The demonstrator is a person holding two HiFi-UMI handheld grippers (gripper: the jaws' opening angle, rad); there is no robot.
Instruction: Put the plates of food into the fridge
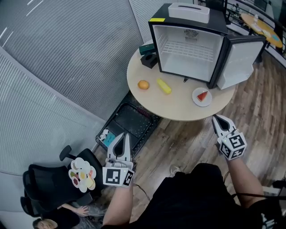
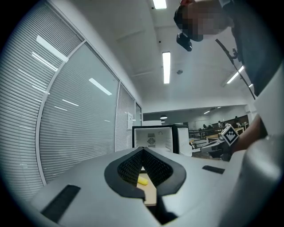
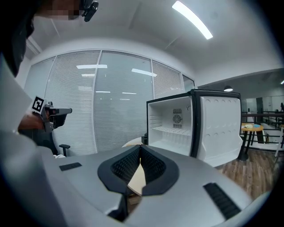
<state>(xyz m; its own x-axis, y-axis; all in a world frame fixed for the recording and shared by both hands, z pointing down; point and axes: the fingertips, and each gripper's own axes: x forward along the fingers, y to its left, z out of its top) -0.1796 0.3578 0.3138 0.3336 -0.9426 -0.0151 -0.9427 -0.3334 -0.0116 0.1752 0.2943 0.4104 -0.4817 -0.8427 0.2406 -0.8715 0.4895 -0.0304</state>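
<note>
A mini fridge (image 1: 190, 47) stands open and empty on a round table (image 1: 178, 109), its door (image 1: 241, 60) swung to the right. In front of it lie an orange (image 1: 143, 84), a yellow piece of food (image 1: 163, 86) and a small white plate with a red slice (image 1: 202, 96). A flower-shaped plate of mixed food (image 1: 82, 174) rests on a black chair at lower left. My left gripper (image 1: 123, 135) is shut and empty, above the floor short of the table. My right gripper (image 1: 215, 118) is shut and empty near the table's front edge. The left gripper view shows the fridge (image 2: 153, 137) ahead.
A black tray (image 1: 129, 123) lies on the floor under the table's left side. Dark boxes (image 1: 149, 58) sit left of the fridge and a white box (image 1: 188, 12) on top of it. A person's head shows at the bottom left. Blinds cover the glass wall.
</note>
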